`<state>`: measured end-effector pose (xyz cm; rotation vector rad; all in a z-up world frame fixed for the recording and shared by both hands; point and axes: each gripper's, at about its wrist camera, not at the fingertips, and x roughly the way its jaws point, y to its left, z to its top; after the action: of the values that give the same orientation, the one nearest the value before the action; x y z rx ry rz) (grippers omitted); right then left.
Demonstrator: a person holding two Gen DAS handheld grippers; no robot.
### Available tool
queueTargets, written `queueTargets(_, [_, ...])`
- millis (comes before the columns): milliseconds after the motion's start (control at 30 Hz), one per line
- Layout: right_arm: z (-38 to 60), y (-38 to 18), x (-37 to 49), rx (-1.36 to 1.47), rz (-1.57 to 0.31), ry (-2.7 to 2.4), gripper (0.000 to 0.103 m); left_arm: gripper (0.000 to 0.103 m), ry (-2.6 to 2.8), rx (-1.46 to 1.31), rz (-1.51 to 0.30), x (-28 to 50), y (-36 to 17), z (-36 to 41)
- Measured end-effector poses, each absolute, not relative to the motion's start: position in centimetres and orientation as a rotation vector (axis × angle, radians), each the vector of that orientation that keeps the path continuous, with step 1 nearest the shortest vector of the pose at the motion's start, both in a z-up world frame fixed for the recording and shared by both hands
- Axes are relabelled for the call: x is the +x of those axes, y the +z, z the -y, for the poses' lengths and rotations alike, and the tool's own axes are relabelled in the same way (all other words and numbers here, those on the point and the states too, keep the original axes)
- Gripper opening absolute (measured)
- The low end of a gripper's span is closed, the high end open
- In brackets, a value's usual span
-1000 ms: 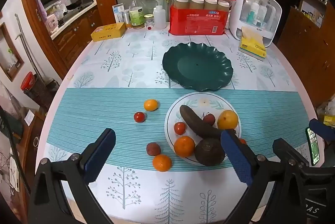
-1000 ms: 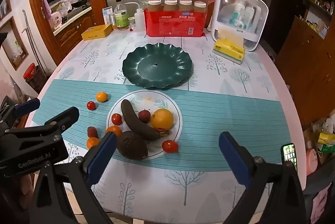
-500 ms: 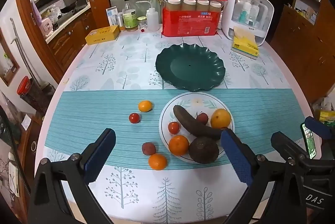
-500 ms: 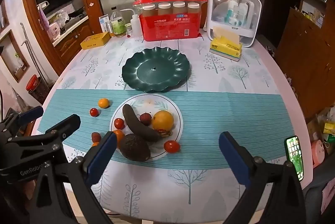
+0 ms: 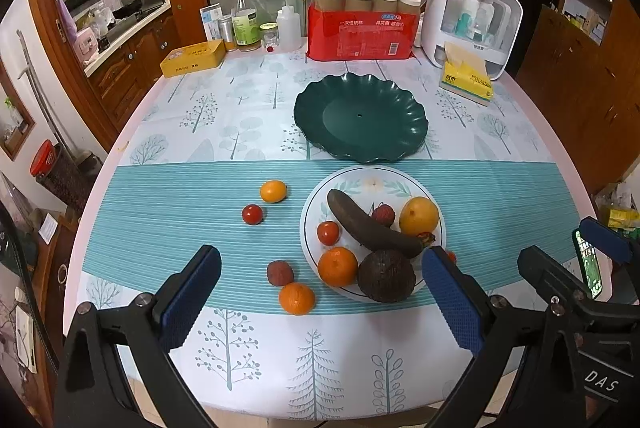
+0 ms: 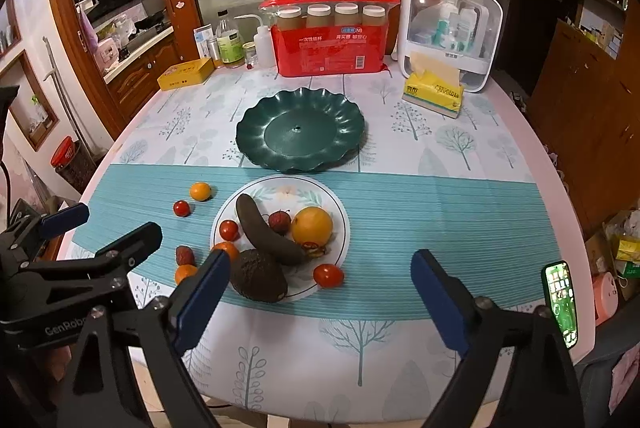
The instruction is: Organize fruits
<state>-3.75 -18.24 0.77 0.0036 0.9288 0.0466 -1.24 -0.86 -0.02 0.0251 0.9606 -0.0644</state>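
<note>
A white patterned plate [image 5: 362,178] holds a dark banana [image 5: 370,228], an avocado [image 5: 386,281], a yellow orange [image 5: 419,216], a small orange, a lychee and a tomato. Loose on the striped cloth lie a kumquat [image 5: 273,191], a tomato [image 5: 252,214], a lychee [image 5: 279,273] and an orange [image 5: 296,298]. Another tomato [image 6: 328,275] sits at the plate's near right rim. An empty dark green plate [image 5: 360,116] stands behind. My left gripper [image 5: 320,292] and right gripper [image 6: 320,292] are both open and empty, held above the table's near edge.
At the back stand a red pack of paper cups [image 5: 360,28], a white storage box [image 5: 472,24], a yellow tissue pack [image 5: 466,78], a yellow tin [image 5: 192,58] and several bottles [image 5: 246,24]. A phone [image 6: 560,302] is mounted at the right.
Both grippers have drawn back and up from the table, so the fruit and plates look farther away. Nothing on the table has moved.
</note>
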Motion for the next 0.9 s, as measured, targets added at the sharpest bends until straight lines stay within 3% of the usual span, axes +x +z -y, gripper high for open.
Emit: queueTargets(900, [18.22, 0.4, -3.5, -0.01, -0.945, 0.047, 0.092, 0.1, -0.059, 0.014, -0.955, -0.9, 0.12, 0.52])
